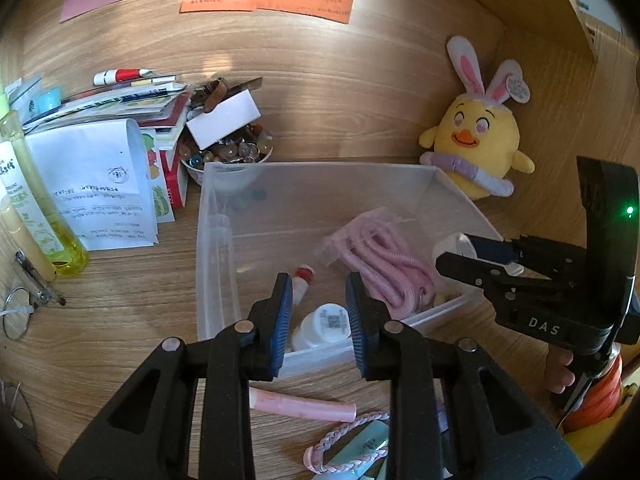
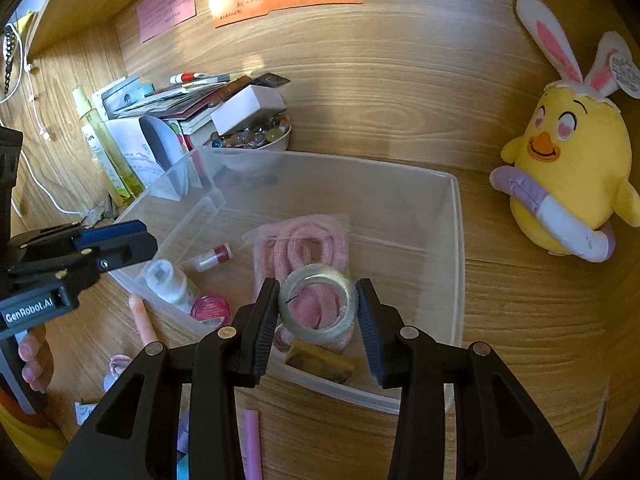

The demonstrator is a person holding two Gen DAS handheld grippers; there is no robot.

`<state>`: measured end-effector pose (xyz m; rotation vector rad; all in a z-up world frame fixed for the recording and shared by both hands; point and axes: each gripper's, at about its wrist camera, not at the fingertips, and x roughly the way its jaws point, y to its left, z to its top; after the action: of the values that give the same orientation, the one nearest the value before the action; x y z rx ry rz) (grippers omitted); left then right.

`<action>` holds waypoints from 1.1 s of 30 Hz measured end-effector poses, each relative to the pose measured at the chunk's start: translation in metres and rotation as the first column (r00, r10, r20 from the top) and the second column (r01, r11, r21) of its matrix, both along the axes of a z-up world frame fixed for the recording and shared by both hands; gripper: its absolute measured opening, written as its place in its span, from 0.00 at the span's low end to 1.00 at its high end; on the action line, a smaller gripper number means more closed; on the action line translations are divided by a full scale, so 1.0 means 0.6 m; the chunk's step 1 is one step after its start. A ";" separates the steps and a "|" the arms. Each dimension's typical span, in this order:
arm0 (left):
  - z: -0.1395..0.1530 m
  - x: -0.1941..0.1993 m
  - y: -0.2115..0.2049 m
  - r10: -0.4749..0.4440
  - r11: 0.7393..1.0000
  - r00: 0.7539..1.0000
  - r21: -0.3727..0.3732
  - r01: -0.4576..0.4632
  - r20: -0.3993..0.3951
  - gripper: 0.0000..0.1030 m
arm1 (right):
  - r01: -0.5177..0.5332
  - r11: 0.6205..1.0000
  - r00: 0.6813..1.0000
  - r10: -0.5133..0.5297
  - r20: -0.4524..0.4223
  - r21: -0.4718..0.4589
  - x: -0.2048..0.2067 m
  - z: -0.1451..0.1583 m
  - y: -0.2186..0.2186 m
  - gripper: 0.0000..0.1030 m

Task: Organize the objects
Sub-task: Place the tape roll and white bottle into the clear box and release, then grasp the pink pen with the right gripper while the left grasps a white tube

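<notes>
A clear plastic bin [image 1: 218, 248] [image 2: 456, 240] stands on the wooden desk. In it lie a pink coiled rope [image 1: 384, 260] [image 2: 296, 244], a small red-capped tube [image 1: 302, 280] [image 2: 212, 256] and a white bottle [image 1: 324, 326] [image 2: 168, 280]. My left gripper [image 1: 318, 312] is open and empty above the bin's near edge. My right gripper [image 2: 318, 312] is over the bin, its jaws on either side of a clear tape roll [image 2: 316, 306]; a gap shows at the right jaw. The right gripper also shows in the left wrist view [image 1: 476, 256].
A yellow plush chick [image 1: 478, 144] [image 2: 568, 168] sits right of the bin. A bowl of glass pebbles [image 1: 228, 152] [image 2: 256, 140], stacked papers [image 1: 100, 176] and a yellow bottle [image 1: 36, 208] stand left. A pink tube [image 1: 300, 406], braided band [image 1: 340, 440] and pink jar [image 2: 212, 308] lie nearby.
</notes>
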<state>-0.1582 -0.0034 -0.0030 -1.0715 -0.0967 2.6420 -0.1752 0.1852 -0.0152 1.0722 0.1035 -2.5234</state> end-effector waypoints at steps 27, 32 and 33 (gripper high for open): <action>0.036 0.098 0.005 0.062 0.995 0.993 -0.075 -0.069 -0.096 0.88 | 0.000 1.000 0.997 -0.001 -0.073 -0.016 0.099 0.042 0.033 0.57; 0.014 0.119 0.001 0.066 0.994 0.996 -0.085 -0.070 -0.053 0.89 | 0.015 1.000 0.999 -0.016 -0.038 -0.018 0.129 0.019 0.047 0.57; 0.006 0.123 0.000 0.067 0.994 0.997 -0.088 -0.070 -0.036 0.89 | 0.020 1.000 0.999 -0.021 -0.027 -0.016 0.135 0.012 0.050 0.57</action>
<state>-0.0845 -0.0033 0.0007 -1.0700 -0.0091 2.7480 -0.0945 0.2150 -0.0082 1.0387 0.0804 -2.5529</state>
